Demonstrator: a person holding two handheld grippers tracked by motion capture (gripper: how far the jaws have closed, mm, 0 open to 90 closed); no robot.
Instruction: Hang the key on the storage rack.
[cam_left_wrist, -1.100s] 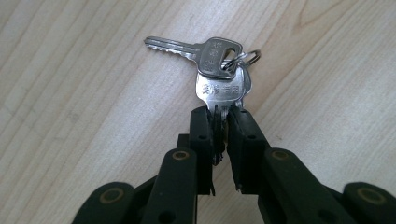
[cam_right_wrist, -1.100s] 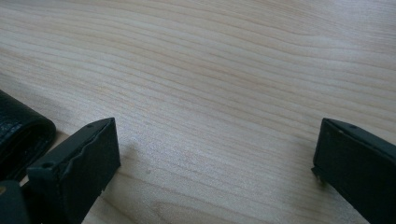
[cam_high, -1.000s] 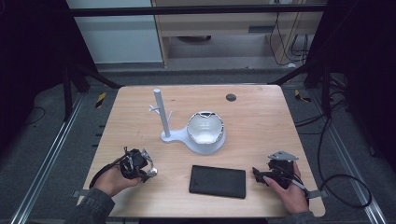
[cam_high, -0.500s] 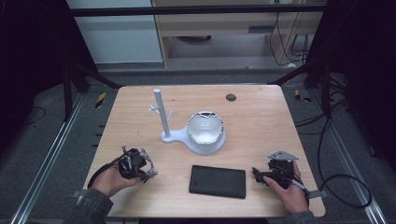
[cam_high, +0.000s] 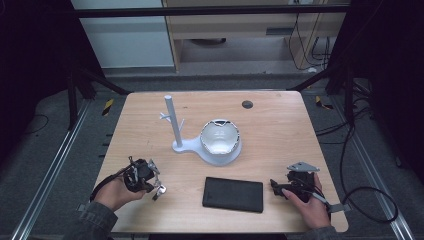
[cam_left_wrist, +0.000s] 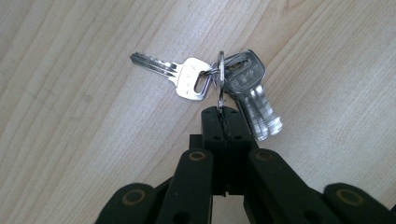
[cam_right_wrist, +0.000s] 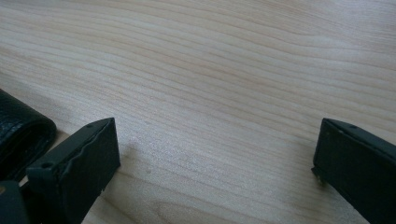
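A bunch of silver keys (cam_left_wrist: 243, 79) on a ring (cam_left_wrist: 220, 70) lies on the wooden table (cam_high: 280, 135) at the front left. My left gripper (cam_left_wrist: 223, 114) is shut on the ring, which stands up between its jaw tips; the jaws have just been closing on it. From above, the left gripper (cam_high: 151, 184) sits in a hand with the keys (cam_high: 159, 191) at its tip. My right gripper (cam_right_wrist: 215, 149) is open just above bare wood at the front right, seen from above as the right gripper (cam_high: 275, 186).
A flat black case (cam_high: 233, 194) lies between the hands, its end (cam_right_wrist: 18, 135) just left of the right jaws. A white stand with an upright post (cam_high: 171, 120) and a white bowl (cam_high: 220, 139) occupy mid-table. A small dark disc (cam_high: 247, 104) lies at the back.
The left hand has shifted slightly at the keys. The right hand and the other things have not moved.
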